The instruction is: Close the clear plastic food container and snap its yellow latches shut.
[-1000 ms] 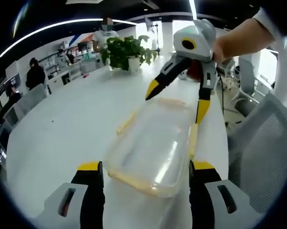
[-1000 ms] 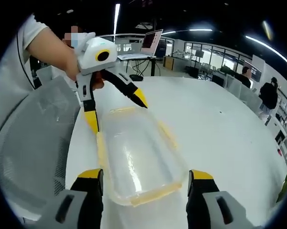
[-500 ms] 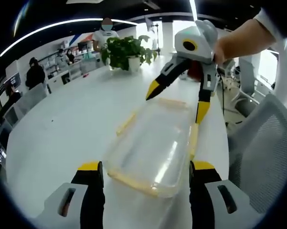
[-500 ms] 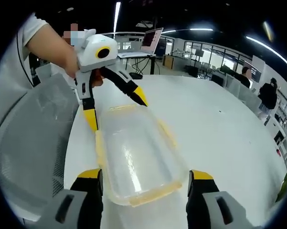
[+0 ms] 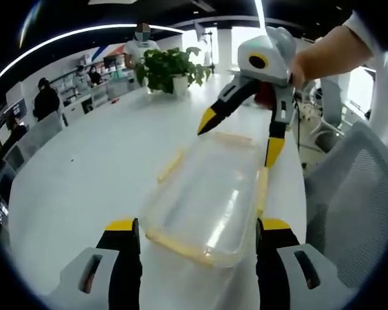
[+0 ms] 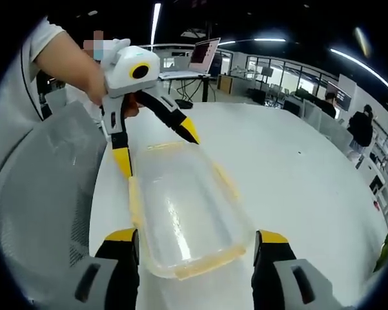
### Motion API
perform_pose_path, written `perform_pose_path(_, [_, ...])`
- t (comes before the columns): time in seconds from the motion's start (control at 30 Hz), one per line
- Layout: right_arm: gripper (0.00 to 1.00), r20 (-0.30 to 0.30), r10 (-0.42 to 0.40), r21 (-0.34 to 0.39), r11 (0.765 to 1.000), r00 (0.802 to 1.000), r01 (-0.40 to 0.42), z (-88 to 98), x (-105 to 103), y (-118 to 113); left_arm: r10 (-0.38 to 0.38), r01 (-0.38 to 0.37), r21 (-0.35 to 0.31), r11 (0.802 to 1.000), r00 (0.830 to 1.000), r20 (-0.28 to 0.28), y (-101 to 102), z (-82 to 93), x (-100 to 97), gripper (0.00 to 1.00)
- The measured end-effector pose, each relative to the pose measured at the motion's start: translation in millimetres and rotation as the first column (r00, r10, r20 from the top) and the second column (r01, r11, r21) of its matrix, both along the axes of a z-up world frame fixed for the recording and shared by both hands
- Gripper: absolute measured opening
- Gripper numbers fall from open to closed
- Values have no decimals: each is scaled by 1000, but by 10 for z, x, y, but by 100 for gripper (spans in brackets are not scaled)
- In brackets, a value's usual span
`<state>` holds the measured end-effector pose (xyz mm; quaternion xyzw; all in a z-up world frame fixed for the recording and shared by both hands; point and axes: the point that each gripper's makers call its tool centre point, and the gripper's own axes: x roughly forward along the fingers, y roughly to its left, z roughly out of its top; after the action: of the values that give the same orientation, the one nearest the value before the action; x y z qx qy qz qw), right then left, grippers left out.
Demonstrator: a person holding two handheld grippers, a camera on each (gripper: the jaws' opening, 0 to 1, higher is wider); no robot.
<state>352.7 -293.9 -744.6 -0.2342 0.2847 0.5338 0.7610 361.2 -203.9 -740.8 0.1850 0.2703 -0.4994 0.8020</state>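
A clear plastic food container point(image 5: 210, 190) with its lid on lies lengthwise on the white table point(image 5: 84, 168). Yellow latches run along its sides point(image 5: 261, 188) and ends point(image 5: 177, 248), and they look flared outward. My left gripper point(image 5: 198, 226) is open and straddles the container's near end. At the far end my right gripper point(image 5: 239, 137) hangs open, one yellow tip on each side of that end. In the right gripper view the same container point(image 6: 181, 206) sits between my open right gripper point(image 6: 197, 236), with the open left gripper point(image 6: 157, 150) over its far end.
A grey mesh chair point(image 5: 348, 194) stands close by the table edge beside the container. A potted plant point(image 5: 171, 68) is at the far end of the table and a laptop point(image 6: 203, 58) on another desk. People stand in the background.
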Motion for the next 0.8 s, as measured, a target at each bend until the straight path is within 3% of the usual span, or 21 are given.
perform_pose_path(0.3, [71,-4,-14,5,1000,1000,14,0,-90,310,-11,11,2,1000,1000,-7,295,1,-67,71])
perform_pose_path(0.8, [71,3,-38,8,999,999,38,-1,-119,968,-34,34,21,999,999,-11,963,-5,-78,71])
